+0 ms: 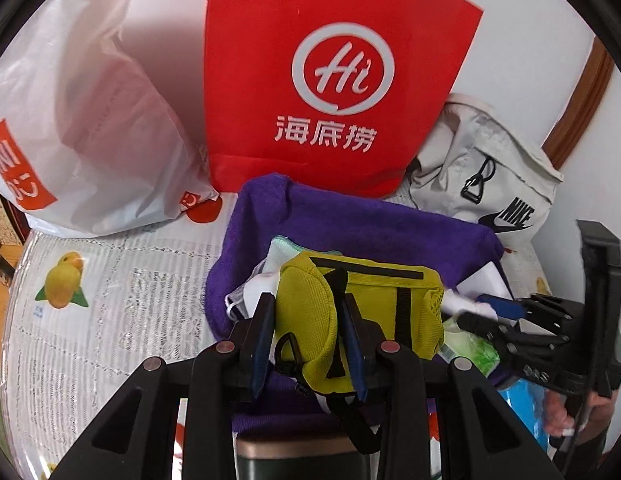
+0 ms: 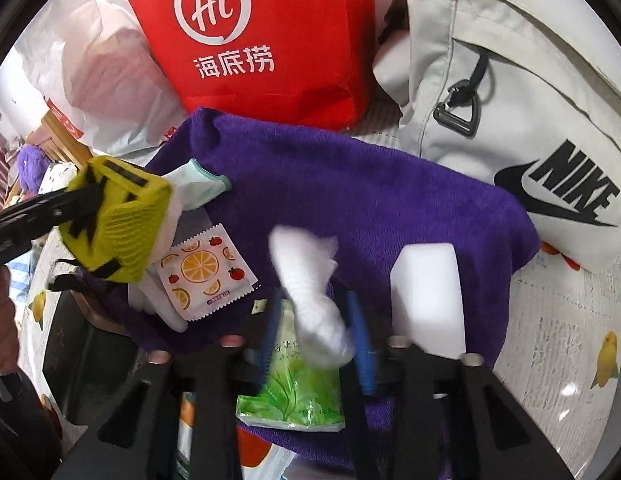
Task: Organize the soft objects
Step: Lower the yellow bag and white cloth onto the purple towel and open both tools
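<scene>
The left tool (image 1: pixel 306 332) pinches a soft, light yellow pouch (image 1: pixel 350 320) above the purple towel (image 2: pixel 350 184). The right tool (image 2: pixel 316 340) stands open around a crumpled white tissue (image 2: pixel 310 280); take its thick middle.

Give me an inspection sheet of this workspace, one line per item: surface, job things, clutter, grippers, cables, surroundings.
Surface: table under a pale cloth printed with fruit; purple towel spread on it.
Job's things: yellow pouch lifted above the towel; white tissue wad; white block, orange-print packet, green packet and a pale cloth with a teal edge, all on the towel.
Clutter: red bag, white plastic bag and grey bag behind the towel.
Grippers: left gripper clamped on the pouch; right gripper open around the tissue wad, pads apart from it.
Cables: nothing seen.
Surroundings: white wall, wooden trim.
</scene>
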`<state>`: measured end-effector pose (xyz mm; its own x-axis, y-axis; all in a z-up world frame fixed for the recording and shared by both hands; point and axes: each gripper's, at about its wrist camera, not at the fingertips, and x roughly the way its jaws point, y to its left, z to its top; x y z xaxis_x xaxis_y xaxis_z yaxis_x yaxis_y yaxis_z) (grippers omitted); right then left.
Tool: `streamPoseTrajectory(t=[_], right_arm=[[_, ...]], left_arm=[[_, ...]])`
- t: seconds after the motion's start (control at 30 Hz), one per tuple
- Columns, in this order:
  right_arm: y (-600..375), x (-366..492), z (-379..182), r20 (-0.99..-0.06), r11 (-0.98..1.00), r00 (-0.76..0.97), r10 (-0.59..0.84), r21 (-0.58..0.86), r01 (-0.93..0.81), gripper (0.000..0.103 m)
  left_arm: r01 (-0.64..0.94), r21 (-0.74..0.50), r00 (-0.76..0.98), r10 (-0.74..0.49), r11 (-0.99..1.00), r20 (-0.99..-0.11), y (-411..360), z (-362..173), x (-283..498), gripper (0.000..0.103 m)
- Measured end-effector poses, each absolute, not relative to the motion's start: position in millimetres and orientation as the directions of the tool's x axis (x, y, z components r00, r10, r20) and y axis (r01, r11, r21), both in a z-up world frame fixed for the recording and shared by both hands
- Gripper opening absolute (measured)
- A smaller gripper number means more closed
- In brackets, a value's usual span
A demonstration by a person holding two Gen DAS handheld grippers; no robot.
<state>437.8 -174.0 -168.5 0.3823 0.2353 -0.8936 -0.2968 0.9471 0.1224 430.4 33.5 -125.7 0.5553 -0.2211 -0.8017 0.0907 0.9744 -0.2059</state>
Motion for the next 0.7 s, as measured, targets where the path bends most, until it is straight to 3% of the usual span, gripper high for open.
streamPoseTrajectory(t=[0.07, 0.43, 0.5, 0.57, 0.7], right_arm=[[-177, 434, -166, -0.886, 0.946, 0.391, 0.249, 0.136, -0.295, 0.056], [-202, 387, -130, -0.84, 0.964, 0.499, 0.215, 0.1, -0.246, 0.056], [-205, 379, -127, -0.837, 0.964, 0.5, 0.224, 0.113, -0.241, 0.056], [-207, 369, -125, -0.833, 0.964, 0.505, 0.226, 0.117, -0.238, 0.056], [-205, 350, -125, -0.831, 0.964, 0.511, 0.22, 0.106, -0.242, 0.056]], left_arm=[[0.1, -0.22, 0.547, -0.238, 0.97, -0.803, 29, -128, 437, 0.031], [0.122, -0.188, 0.513, -0.225, 0.974, -0.828, 9, -147, 456, 0.034], [0.12, -0.209, 0.512, -0.241, 0.971, -0.824, 10, -147, 457, 0.039], [0.108, -0.214, 0.509, -0.239, 0.971, -0.827, 12, -146, 457, 0.056], [0.089, -0.177, 0.532, -0.197, 0.98, -0.824, 16, -134, 448, 0.059]])
